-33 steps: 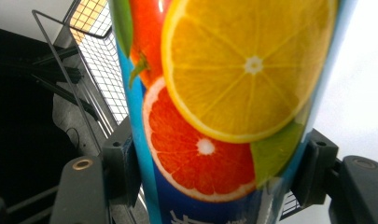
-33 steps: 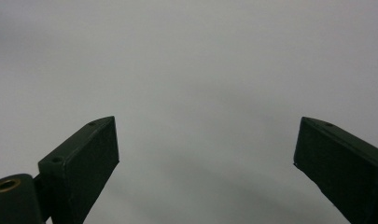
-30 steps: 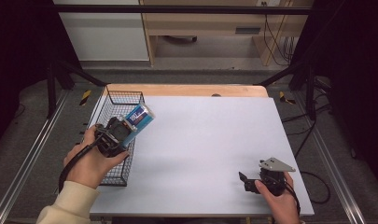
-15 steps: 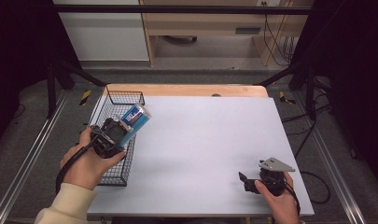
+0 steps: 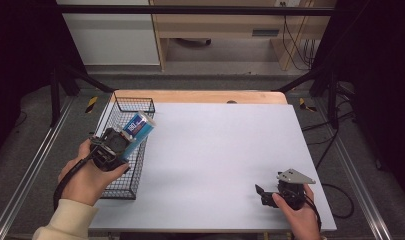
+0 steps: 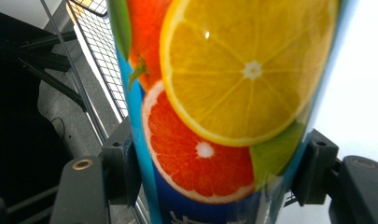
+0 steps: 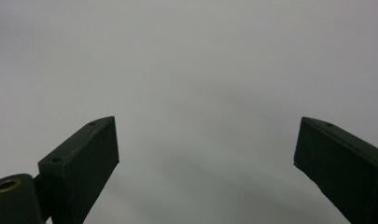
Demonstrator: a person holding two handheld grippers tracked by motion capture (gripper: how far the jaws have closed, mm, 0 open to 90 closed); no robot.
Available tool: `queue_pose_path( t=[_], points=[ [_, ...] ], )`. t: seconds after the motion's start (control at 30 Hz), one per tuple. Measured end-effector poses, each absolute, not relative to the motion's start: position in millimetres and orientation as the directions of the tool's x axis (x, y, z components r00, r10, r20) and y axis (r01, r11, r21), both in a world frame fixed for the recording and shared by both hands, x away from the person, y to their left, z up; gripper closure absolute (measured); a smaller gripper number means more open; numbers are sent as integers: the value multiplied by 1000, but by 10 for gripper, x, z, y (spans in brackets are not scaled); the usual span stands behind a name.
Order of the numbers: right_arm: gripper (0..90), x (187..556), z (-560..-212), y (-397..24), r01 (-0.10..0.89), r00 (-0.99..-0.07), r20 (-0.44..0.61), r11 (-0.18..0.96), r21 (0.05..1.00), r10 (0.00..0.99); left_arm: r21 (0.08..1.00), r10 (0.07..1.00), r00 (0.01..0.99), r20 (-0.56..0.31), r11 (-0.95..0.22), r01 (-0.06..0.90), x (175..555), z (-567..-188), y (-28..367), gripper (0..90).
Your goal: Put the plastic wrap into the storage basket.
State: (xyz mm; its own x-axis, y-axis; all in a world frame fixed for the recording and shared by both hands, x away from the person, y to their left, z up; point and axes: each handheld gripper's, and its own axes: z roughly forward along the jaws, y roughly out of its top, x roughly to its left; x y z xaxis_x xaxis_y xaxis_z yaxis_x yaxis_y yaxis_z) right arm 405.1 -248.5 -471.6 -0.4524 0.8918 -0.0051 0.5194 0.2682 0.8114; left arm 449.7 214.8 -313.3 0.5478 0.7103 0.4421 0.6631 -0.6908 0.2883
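Observation:
A blue drink can (image 5: 138, 129) printed with orange and lime slices (image 6: 224, 93) is clamped between the jaws of my left gripper (image 5: 121, 145), which is shut on it. The can hangs tilted over the right side of a black wire basket (image 5: 127, 106) at the table's left edge. My right gripper (image 5: 262, 194) rests low near the table's front right corner, its two black jaws spread wide with nothing between them (image 7: 205, 163), facing bare grey tabletop.
The table (image 5: 225, 150) has a grey top with a wooden strip along its far edge. Metal rails run along the floor on both sides. A cabinet and a wooden desk stand beyond the table.
My left gripper has carried the can a little to the left, further over the basket. The right gripper has stayed where it was.

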Motion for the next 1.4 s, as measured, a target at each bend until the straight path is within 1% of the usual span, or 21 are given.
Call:
queue_pose_path(
  t=[1.03, 1.4],
  points=[
    [69, 4054, -4723, -2476, 525, -454, -5, 272, 807, 891, 276, 715, 545, 438, -684, 676, 4454, -3182, 2206, 322],
    [69, 4058, -4729, -2467, 523, -461, -9, 280, 805, 887, 287, 736, 534, 416, -663, 691, 4597, -3253, 2242, 321]
  ],
)
